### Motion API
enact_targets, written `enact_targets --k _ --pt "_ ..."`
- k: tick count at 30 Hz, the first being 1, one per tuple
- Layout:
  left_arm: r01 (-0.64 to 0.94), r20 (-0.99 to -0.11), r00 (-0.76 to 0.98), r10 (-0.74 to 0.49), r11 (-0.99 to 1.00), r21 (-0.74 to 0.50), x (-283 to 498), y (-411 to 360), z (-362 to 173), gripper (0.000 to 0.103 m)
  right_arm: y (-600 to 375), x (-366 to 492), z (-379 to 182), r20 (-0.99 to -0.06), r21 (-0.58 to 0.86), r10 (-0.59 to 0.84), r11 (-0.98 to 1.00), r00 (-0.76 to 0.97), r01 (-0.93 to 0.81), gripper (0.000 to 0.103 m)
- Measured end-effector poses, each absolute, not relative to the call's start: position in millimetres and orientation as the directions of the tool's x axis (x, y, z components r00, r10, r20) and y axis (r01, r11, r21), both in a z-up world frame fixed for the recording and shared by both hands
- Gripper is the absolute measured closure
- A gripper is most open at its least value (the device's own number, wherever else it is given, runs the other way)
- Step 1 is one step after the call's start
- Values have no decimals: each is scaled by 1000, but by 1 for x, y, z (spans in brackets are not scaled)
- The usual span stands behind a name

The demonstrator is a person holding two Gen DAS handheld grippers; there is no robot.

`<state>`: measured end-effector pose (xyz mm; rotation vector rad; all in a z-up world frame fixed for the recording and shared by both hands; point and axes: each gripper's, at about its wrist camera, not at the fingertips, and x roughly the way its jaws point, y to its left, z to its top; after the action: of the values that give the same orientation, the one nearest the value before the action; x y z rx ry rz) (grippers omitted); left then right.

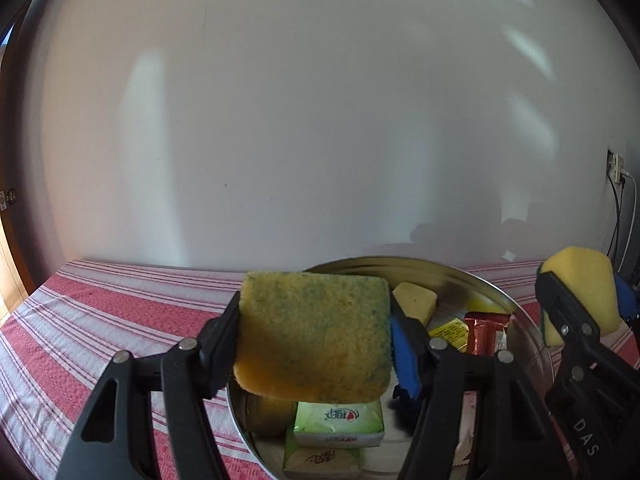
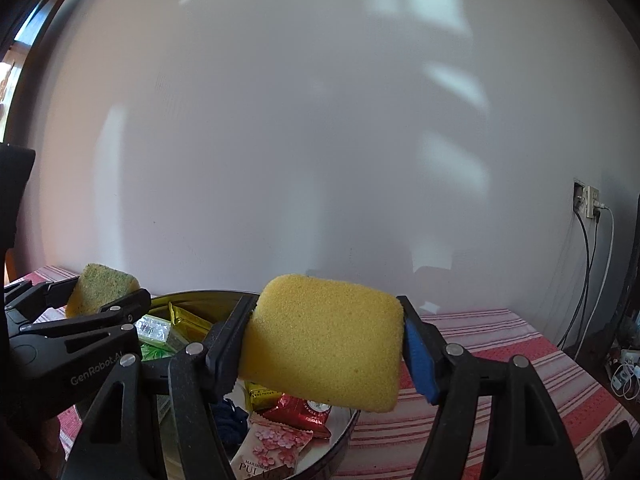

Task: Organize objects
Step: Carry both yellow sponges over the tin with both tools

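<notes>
Your left gripper point(image 1: 316, 334) is clamped on a green-flecked sponge point(image 1: 314, 336) and your right gripper point(image 2: 326, 344) grips a yellow sponge point(image 2: 324, 340), both hanging over the metal tray point(image 1: 520, 312) of packets below them.

A plain white wall point(image 2: 280, 140) fills the view, with pale patches of window light point(image 2: 452, 80) across it. A red-and-white striped cloth point(image 1: 100, 320) covers the table. At right, cables point(image 2: 588, 280) hang from a wall socket point(image 2: 586, 202).

Green-flecked yellow sponge point(image 1: 314, 336); plain yellow sponge point(image 2: 326, 342); red-white striped tablecloth point(image 1: 100, 312).
</notes>
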<state>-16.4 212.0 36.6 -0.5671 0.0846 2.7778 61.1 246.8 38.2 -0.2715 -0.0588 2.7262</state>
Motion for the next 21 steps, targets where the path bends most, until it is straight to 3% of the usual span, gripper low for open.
enact_targets --k 7,15,21 --pt "-305 -403 -872 278 -952 4 -21 216 36 38 248 52 33 -202 -92 390 -921 -899 -379 33" --pt "-276 -505 -834 222 -961 32 -50 231 22 39 256 25 20 -307 -98 361 -932 -880 -348 33" --pt "-272 -509 -834 212 -961 47 -52 232 21 39 258 16 10 -366 -87 328 -944 -871 -319 33"
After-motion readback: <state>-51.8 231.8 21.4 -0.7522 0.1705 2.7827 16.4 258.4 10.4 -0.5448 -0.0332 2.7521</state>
